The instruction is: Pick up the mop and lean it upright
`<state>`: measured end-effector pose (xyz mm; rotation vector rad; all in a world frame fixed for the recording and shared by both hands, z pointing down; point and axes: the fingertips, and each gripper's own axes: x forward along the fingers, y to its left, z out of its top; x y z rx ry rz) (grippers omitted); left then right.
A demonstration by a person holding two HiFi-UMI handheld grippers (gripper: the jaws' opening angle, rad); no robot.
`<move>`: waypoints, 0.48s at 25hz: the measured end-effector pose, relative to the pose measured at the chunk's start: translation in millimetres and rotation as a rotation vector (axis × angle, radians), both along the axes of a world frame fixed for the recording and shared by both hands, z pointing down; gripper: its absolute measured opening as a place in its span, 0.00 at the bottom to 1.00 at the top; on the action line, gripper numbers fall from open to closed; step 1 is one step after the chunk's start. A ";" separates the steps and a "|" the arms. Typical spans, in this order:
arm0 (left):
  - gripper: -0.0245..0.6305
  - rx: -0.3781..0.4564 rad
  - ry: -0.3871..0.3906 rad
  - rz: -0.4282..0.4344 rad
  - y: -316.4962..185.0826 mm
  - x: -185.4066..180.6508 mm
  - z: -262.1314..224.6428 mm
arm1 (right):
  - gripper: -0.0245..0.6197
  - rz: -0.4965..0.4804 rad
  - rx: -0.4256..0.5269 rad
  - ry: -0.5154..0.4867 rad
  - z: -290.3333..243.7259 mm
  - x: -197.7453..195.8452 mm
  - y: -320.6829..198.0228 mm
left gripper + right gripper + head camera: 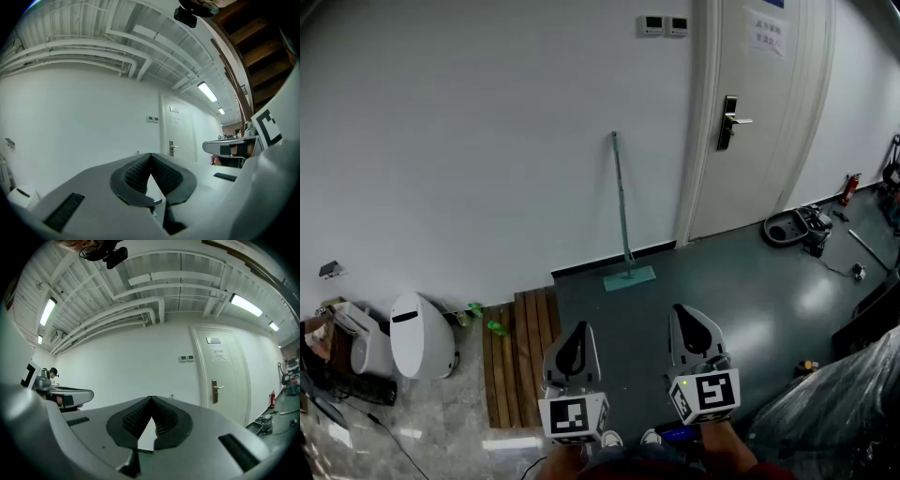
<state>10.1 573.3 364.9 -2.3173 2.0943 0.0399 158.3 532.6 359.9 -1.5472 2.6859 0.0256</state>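
A plain white wall (487, 141) runs along the far edge of a dark grey floor (722, 291). At its right end stands a white door (759, 141) with a metal handle (731, 122) and a paper notice (766, 33). Two small control panels (664, 25) sit just left of the door. Wooden slats (517, 361) lie at the floor's left edge. White pipes (117, 319) and strip lights (246, 304) cross the ceiling.

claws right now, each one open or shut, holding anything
Left claw: shut, holding nothing.
Right claw: shut, holding nothing.
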 end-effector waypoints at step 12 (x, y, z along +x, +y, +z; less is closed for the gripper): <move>0.06 0.004 0.003 0.016 8.9 -32.5 -0.9 | 0.06 0.017 0.001 0.002 -1.2 -35.5 10.1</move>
